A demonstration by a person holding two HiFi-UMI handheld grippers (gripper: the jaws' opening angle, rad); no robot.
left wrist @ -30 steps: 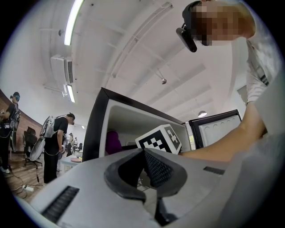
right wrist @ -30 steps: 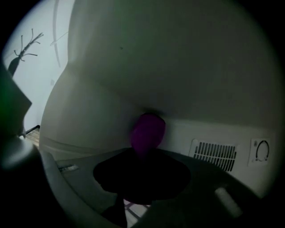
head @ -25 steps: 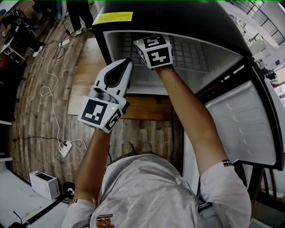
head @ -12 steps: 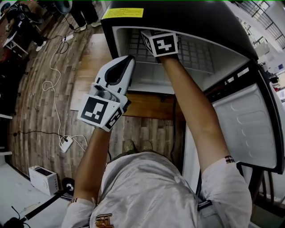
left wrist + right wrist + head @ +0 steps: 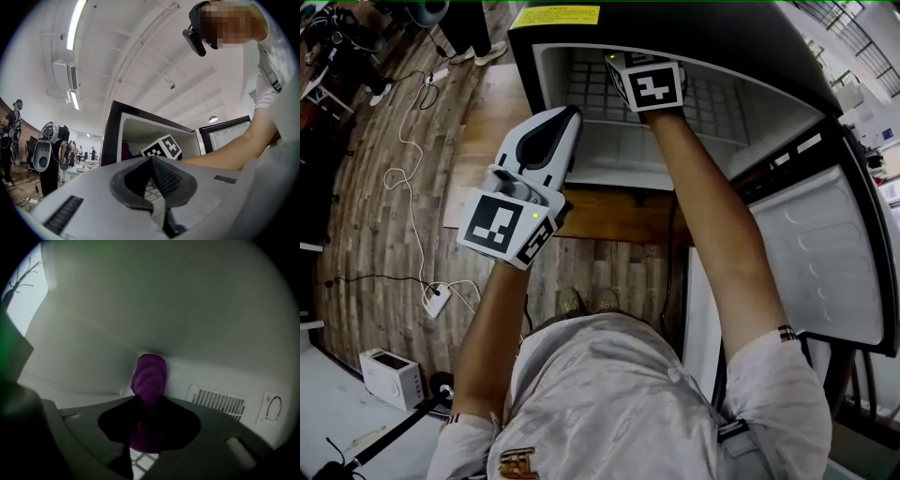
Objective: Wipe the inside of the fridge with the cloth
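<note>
The black fridge (image 5: pixel 675 28) stands open in front of me, with a white interior and a wire shelf (image 5: pixel 712 108). My right gripper (image 5: pixel 149 401) reaches deep inside and is shut on a purple cloth (image 5: pixel 150 378), which presses against the white back wall (image 5: pixel 187 310). In the head view only its marker cube (image 5: pixel 654 86) shows; its jaws are hidden. My left gripper (image 5: pixel 567 117) hangs outside the fridge's front left corner, shut on nothing. In the left gripper view, the left gripper (image 5: pixel 151 160) points at the fridge opening, where the cloth (image 5: pixel 126 151) shows beside the cube (image 5: pixel 161 147).
The fridge door (image 5: pixel 825 262) swings open to the right. A vent grille (image 5: pixel 218 401) is on the back wall. The fridge sits on a wooden board (image 5: pixel 609 216). Cables (image 5: pixel 412 169), a power strip (image 5: pixel 438 302) and a white box (image 5: pixel 392 378) lie on the floor left. People (image 5: pixel 49 150) stand far left.
My right gripper has pushed further into the fridge with the cloth. The left gripper has stayed almost where it was, outside the opening.
</note>
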